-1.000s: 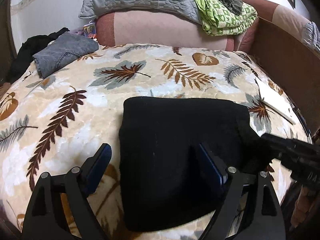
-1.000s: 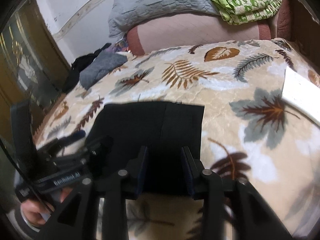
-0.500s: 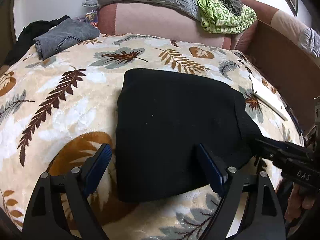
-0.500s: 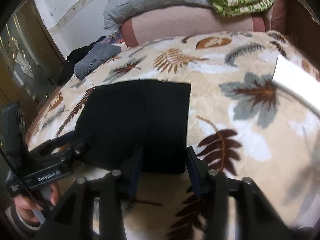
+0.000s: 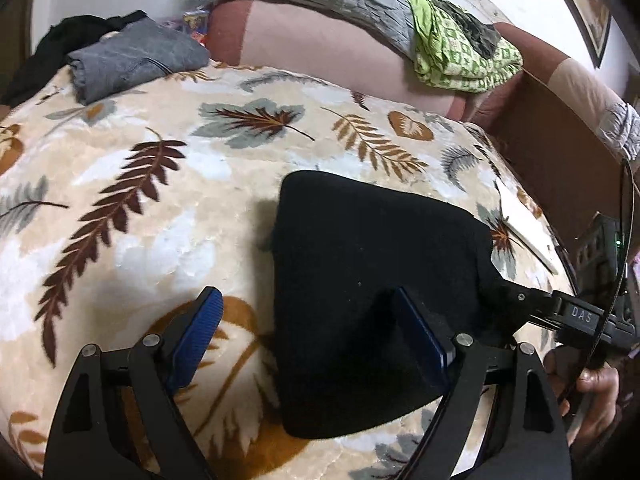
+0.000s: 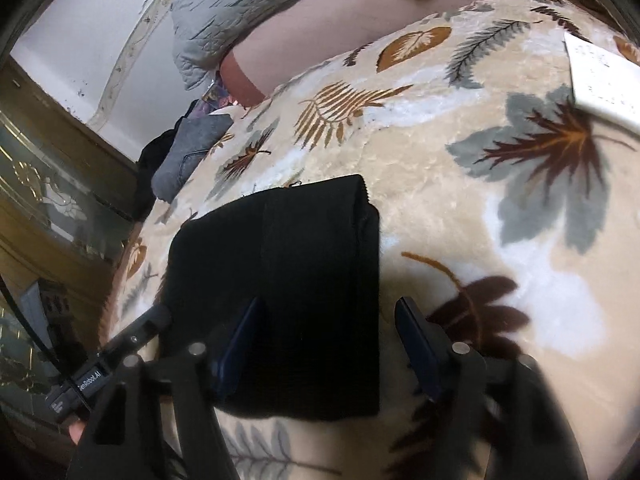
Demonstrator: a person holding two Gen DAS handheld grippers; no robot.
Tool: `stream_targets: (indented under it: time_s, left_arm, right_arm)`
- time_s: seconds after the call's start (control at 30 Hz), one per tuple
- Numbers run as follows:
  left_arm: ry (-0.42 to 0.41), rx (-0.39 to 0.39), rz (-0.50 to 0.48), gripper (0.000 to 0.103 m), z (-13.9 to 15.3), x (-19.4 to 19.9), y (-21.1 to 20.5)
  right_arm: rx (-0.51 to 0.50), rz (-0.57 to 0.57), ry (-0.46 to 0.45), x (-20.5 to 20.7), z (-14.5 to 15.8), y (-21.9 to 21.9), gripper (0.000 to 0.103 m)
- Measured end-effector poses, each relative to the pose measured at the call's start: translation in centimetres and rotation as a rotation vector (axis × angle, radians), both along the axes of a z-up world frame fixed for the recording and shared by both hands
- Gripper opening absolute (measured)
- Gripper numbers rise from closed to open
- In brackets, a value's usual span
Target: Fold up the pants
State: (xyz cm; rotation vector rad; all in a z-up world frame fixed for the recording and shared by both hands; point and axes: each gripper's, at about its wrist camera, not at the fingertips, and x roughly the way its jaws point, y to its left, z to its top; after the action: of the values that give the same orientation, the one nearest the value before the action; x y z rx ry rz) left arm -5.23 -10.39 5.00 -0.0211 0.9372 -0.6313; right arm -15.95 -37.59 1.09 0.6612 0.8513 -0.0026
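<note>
Blanket (image 5: 168, 216): spread beneath both claws as the folding surface.
Pants (image 5: 372, 280): folded black bundle, just ahead, straddled by both.
Left gripper (image 5: 308, 332): spread wide, gripping nothing.
Right gripper (image 6: 328, 336): parted, empty, likely just released.

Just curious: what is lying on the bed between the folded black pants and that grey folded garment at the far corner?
Nothing but bare leaf-print blanket between the black pants and grey garment, as the left wrist view shows.

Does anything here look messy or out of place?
The black pants lie neatly folded on the leaf-print blanket. Only the green cloth heaped on the pillows and the dark clothes bunched behind the folded grey jeans look untidy.
</note>
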Motion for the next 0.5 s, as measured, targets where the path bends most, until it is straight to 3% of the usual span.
stream_targets:
  time_s: [0.17,0.5]
  left_arm:
    - [0.034,-0.029,-0.025,0.088,-1.1,0.3,-0.6]
    - [0.085,-0.077,-0.012,0.097,-2.3,1.1,-0.2]
  right_arm:
    - [0.020,0.018,-0.030,0.6,-0.6,0.4,0.071]
    - [-0.074,0.035,-0.069,0.9,0.0,1.5,0.053]
